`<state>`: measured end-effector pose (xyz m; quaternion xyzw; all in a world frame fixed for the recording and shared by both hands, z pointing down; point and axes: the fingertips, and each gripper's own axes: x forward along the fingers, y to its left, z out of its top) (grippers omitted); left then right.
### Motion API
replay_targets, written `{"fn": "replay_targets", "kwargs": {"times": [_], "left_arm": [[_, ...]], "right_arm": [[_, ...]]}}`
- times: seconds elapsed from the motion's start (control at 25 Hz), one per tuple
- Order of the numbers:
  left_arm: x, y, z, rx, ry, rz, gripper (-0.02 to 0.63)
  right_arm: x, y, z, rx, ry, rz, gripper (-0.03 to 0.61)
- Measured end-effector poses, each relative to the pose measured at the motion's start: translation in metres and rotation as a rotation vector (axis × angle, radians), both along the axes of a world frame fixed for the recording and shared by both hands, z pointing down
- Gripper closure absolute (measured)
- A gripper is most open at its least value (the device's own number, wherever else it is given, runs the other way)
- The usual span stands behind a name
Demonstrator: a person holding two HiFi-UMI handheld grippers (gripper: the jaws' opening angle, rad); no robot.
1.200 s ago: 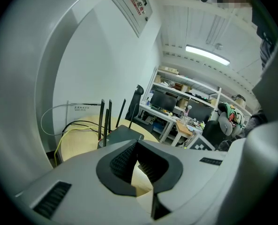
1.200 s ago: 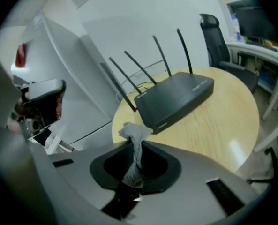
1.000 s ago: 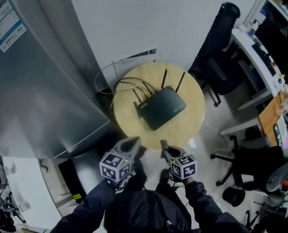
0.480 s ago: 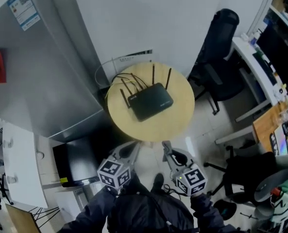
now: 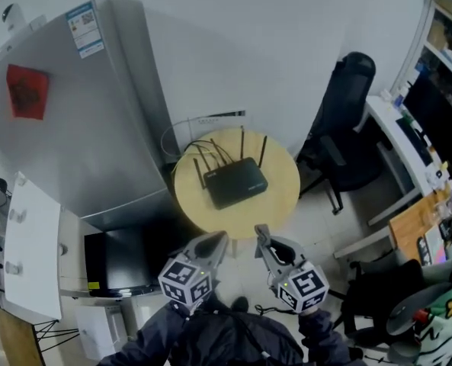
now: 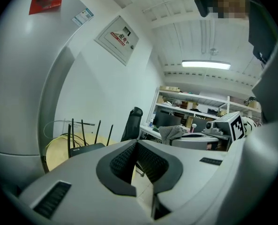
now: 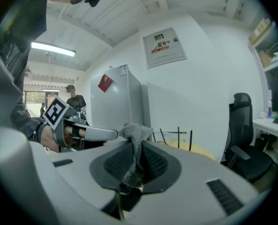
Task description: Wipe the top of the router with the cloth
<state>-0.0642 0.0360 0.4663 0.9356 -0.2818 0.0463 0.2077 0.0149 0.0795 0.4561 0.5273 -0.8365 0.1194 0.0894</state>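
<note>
A black router (image 5: 235,181) with several upright antennas lies on a round wooden table (image 5: 283,197); it also shows low at the left in the left gripper view (image 6: 85,149). Both grippers hover short of the table's near edge, close to my body. My right gripper (image 7: 138,146) is shut on a grey cloth (image 7: 135,131), which bunches out above the jaws. In the head view the right gripper (image 5: 260,231) points at the table. My left gripper (image 5: 219,237) is beside it, jaws shut with nothing between them (image 6: 136,144).
A tall silver fridge (image 5: 81,128) stands left of the table, with a white cabinet (image 5: 31,250) nearer to me. A black office chair (image 5: 347,120) and a cluttered desk (image 5: 401,139) are to the right. Cables (image 5: 184,139) trail behind the router.
The head view has pulled back and up: the table and router look smaller and farther off. Both grippers stay side by side below the table, the right still holding the cloth.
</note>
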Motion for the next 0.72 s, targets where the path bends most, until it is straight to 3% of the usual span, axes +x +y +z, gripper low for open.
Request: {"fn": "replay_targets", "kwargs": {"times": [0.72], "left_arm": [[0.007, -0.008, -0.011, 0.020, 0.003, 0.013, 0.612]], "right_arm": [[0.000, -0.013, -0.017, 0.033, 0.023, 0.008, 0.509]]}}
